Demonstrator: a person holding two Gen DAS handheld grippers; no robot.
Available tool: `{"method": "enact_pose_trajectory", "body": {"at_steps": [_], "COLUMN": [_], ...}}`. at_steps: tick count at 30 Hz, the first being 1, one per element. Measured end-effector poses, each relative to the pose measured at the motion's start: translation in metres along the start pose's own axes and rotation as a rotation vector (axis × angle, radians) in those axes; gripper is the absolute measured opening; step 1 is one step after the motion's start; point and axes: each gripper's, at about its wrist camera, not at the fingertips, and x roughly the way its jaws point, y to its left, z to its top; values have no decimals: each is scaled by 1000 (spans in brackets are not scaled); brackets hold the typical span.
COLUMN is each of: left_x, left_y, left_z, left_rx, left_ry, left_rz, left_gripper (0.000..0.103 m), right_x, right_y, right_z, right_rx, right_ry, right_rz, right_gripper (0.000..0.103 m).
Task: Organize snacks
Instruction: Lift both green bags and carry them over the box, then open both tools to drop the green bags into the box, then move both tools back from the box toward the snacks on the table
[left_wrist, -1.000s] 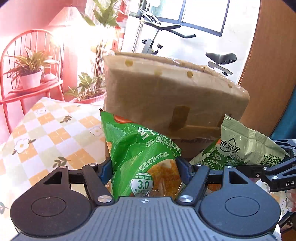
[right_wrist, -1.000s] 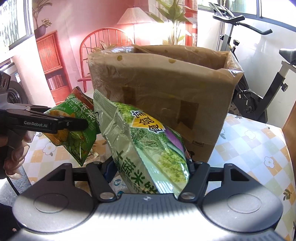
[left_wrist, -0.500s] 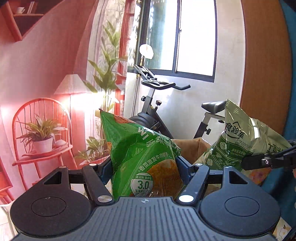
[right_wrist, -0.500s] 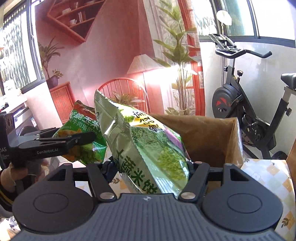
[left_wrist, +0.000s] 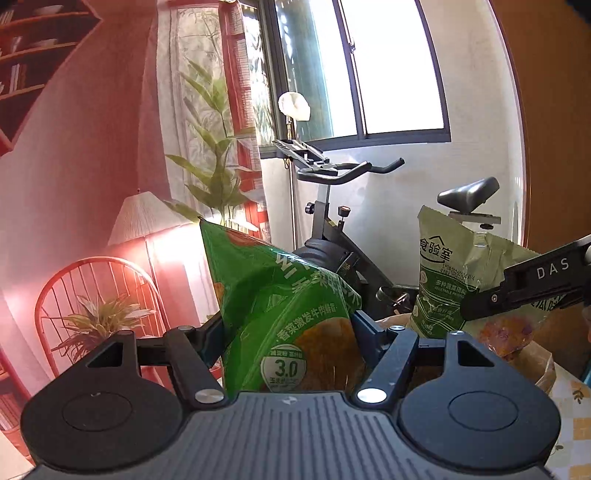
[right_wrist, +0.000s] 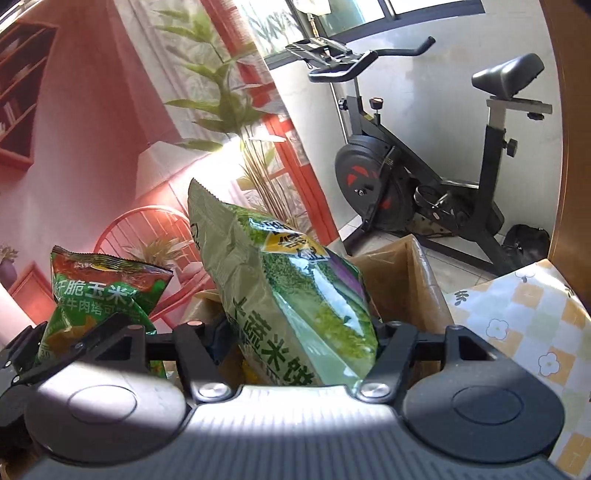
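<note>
One open cardboard box sits low in the centre of the right wrist frame, on a worktop with a checked floral cover, presumably the place the snacks go. Two snack bags are held up over its rim, one per tool: the left gripper has its fingers clamped on the bright green chip bag at frame centre, the right gripper on the pale green cracker bag
</note>
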Motion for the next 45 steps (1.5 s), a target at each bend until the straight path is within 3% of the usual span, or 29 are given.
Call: {"method": "enact_pose_trajectory", "body": {"at_steps": [6, 9, 12, 14, 17, 22, 27, 35, 45], "left_x": [45, 60, 67, 66, 63, 42, 22, -23, -66], "left_y": [-16, -17, -6, 1, 8, 12, 20, 40, 64], "left_z": [-14, -24, -32, -35, -35, -31, -28, -53, -95], "left_rx": [16, 39, -9, -45, -90, -91, -143, -202, -285], "left_ry": [104, 163, 225, 225, 226, 184, 139, 123, 120], "left_rz": [-10, -37, -71, -72, -83, -105, -130, -143, -92], "left_gripper": [73, 76, 81, 87, 88, 88, 88, 88, 88], "right_x": [38, 54, 55, 52, 46, 28, 1, -35, -64], "right_y": [-28, -34, -38, -35, -26, -22, -26, -38, -47], "right_z": [-12, -20, -26, -27, -31, -33, -43, -66, -106], "right_rx": [98, 34, -1, -34, -115, -202, -274, -294, -342], "right_ry": [54, 95, 95, 93, 78, 13, -54, -108, -173], "right_rz": [-78, -132, -139, -127, -144, -121, -42, -12, 88], "right_gripper": [67, 69, 71, 82, 89, 90, 92, 92, 92]}}
